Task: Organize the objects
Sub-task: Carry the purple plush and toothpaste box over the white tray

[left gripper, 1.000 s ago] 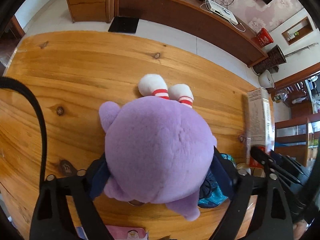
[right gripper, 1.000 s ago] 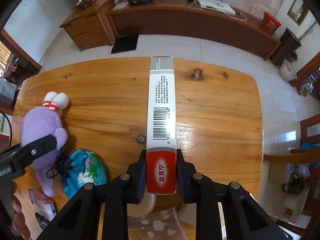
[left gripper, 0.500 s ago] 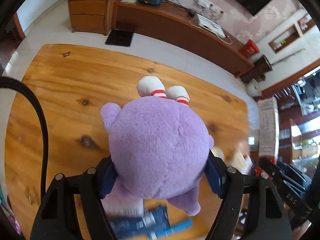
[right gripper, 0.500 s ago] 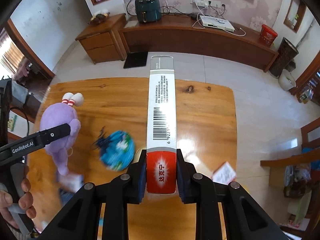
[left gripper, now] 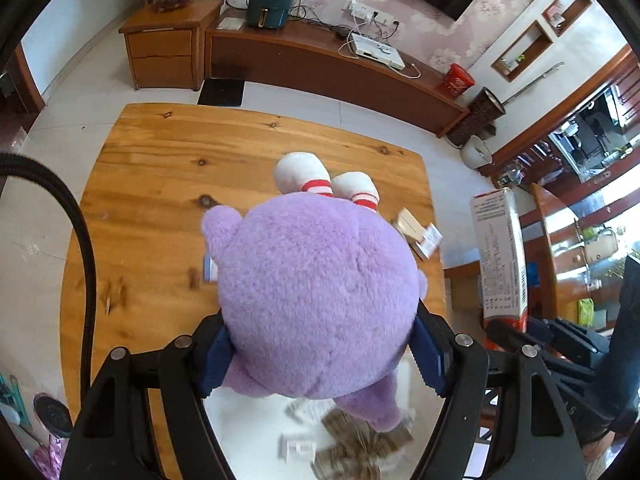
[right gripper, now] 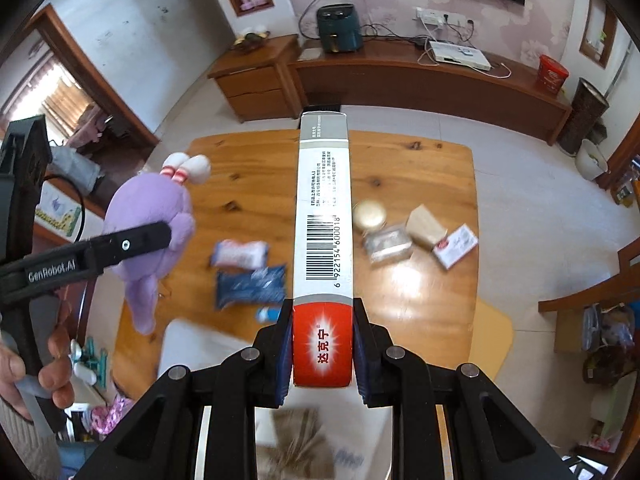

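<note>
Left gripper (left gripper: 320,356) squeezes the purple plush toy (left gripper: 320,304), centre frame. Wooden table (left gripper: 160,200) sits below. Long box (left gripper: 502,260) at right.

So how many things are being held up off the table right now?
2. The purple plush toy is clamped in the left gripper; the long red and white box is clamped in the right gripper. Both hang above the wooden table.

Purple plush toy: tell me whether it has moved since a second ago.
Yes. The purple plush toy, clamped in the left tool, has risen: in the right wrist view it lay on the wooden table, and now it hangs clear above the table's left edge.
</note>
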### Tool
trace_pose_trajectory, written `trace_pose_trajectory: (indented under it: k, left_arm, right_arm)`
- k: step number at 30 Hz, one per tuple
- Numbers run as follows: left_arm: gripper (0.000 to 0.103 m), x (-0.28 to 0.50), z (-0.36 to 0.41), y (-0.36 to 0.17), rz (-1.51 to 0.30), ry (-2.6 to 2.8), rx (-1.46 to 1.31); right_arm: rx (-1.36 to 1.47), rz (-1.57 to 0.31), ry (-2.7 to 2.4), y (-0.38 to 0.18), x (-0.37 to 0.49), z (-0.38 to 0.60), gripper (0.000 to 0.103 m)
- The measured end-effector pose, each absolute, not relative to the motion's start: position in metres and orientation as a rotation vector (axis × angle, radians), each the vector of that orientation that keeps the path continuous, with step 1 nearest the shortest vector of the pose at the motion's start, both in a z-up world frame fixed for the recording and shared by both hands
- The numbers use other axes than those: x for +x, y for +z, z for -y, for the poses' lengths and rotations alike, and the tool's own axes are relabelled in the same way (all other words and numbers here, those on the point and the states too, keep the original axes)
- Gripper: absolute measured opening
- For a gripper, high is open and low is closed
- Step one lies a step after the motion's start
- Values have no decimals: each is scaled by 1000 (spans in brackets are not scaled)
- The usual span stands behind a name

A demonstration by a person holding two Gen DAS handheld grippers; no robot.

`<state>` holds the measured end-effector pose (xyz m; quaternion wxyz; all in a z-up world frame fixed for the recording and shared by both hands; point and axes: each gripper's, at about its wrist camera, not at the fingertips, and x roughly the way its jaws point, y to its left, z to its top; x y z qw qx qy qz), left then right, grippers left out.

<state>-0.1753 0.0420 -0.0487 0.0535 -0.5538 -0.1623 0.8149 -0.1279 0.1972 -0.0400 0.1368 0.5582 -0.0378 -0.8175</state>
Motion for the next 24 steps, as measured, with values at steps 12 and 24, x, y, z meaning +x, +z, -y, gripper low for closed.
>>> trace_pose_trajectory:
  k: [12,24]
  left_arm:
    - [78,-95,-57,-27,456,2469,-1677]
    - [78,-59,-77,-48,442,2443,-1674]
  right_arm:
    - [1620,117,-2299,-24,-31,-201,26]
    - [1685,98,-2278,-49,25,-197,26]
